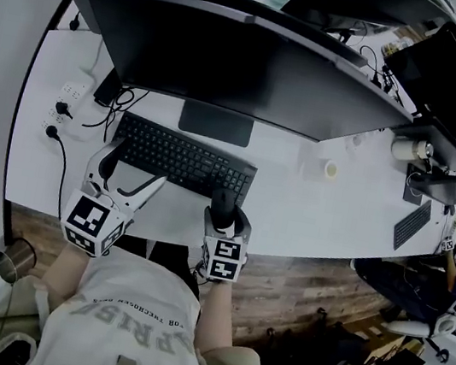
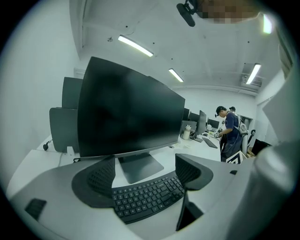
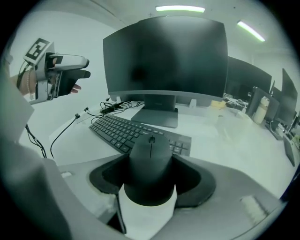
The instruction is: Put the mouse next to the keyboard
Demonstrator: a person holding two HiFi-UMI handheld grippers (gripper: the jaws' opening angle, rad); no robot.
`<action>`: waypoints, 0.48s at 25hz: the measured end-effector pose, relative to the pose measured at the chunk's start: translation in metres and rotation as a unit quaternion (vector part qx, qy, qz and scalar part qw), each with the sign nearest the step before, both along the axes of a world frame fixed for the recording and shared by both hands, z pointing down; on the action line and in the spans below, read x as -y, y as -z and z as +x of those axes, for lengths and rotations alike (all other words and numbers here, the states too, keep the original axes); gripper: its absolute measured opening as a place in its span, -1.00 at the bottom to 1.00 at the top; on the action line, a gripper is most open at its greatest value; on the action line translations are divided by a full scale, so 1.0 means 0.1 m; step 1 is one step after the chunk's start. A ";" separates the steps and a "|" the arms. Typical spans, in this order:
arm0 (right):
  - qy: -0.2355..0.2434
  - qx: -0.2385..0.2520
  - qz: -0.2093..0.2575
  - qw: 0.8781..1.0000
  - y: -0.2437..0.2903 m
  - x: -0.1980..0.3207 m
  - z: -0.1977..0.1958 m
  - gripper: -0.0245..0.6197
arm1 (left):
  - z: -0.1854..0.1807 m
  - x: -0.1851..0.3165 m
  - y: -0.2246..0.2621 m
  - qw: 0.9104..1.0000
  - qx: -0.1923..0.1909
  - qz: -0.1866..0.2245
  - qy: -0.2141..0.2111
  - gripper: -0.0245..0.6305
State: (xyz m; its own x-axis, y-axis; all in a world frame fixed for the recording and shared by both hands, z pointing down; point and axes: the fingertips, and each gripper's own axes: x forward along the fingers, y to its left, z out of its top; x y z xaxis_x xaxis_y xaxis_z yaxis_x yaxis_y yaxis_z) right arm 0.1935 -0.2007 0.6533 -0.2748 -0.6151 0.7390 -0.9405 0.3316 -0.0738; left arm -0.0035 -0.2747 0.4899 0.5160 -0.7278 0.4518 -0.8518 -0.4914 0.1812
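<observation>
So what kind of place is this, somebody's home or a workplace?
Most likely an open-plan office: a long white desk carries a large monitor and a keyboard, and more desks with monitors stretch beyond, where another person stands.

cool, even light falls from ceiling strip lights (image 2: 135, 45), so the white desk (image 1: 293, 206) reads bright and shadows under the keyboard (image 1: 182, 157) stay faint and soft. the monitor (image 3: 164, 54) is flat black with a dull sheen, and the dark mouse (image 3: 150, 161) shows little detail. all three views bulge like a fisheye, straight edges bow, black vignette fills the corners, and the near edges blur
</observation>
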 end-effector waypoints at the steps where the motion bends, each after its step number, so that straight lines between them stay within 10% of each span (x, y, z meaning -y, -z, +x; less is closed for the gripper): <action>1: -0.005 -0.001 0.004 1.000 0.03 0.02 0.11 -0.01 | 0.07 -0.01 0.01 1.000 0.000 0.001 0.000 0.25; 12: -0.053 -0.012 0.031 0.998 0.07 0.26 1.09 -0.01 | 0.83 -0.04 0.07 1.000 0.007 0.010 0.004 0.25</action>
State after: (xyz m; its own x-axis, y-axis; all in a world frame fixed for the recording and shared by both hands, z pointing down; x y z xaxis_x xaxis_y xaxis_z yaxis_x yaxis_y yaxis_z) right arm 0.3029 -0.2264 0.6462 -0.1886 -0.6843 0.7044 -0.9717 0.2339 -0.0329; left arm 0.0793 -0.2705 0.4829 0.5033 -0.7415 0.4436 -0.8585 -0.4873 0.1595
